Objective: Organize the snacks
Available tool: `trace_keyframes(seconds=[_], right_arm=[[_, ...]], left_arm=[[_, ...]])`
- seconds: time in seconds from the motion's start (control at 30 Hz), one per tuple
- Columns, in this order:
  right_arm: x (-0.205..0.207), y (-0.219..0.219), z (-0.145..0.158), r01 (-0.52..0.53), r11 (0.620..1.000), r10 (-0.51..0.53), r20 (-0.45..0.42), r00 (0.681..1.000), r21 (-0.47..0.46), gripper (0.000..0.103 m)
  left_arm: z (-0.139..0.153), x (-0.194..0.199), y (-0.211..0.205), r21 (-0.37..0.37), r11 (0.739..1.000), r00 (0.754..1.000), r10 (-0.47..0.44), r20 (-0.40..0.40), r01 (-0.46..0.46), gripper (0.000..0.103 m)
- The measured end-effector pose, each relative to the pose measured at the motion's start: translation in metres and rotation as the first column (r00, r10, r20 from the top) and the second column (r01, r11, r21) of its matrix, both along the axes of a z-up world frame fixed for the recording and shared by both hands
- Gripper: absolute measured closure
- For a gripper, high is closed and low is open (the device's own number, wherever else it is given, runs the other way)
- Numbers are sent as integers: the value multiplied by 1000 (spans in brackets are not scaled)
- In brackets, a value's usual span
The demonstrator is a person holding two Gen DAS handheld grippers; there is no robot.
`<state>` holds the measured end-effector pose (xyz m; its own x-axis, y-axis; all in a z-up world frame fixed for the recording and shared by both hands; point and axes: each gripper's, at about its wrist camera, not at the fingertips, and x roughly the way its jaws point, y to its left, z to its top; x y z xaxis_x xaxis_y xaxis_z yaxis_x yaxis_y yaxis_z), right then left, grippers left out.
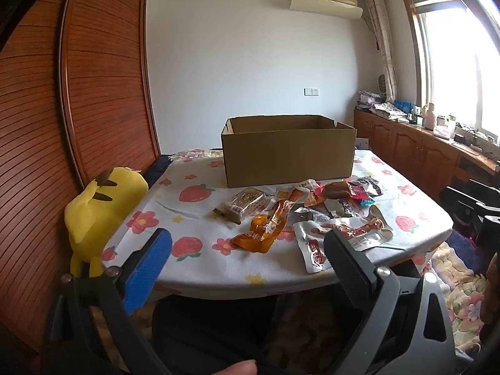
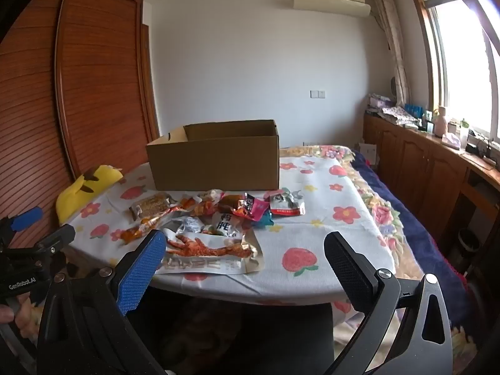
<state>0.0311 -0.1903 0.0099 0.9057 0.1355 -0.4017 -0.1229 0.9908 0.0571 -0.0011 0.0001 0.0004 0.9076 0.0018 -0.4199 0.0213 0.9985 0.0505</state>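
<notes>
I see a table (image 1: 218, 268) under a flowered cloth (image 1: 193, 218) filling mid-frame. On it sit an open box (image 1: 287, 156) at centre, snack packets (image 1: 312, 215) strewn below it, and a yellow plush (image 1: 103, 206) at left.

We see the snack packets (image 1: 312, 215) in a loose overlapping heap on the table, just in front of the open-topped brown cardboard box (image 1: 289, 153). Chicken-foot pouch (image 2: 209, 254) lies flat nearest the table edge; box upright.
</notes>
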Motion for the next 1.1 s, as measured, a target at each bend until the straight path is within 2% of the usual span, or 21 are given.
trace_keyframes(seconds=[1.1], right_arm=[[-1, -1, 0, -1, 1000, 1, -13, 1000, -10, 0]], left_arm=[[13, 0, 0, 0, 1000, 1000, -9, 8, 9, 4]])
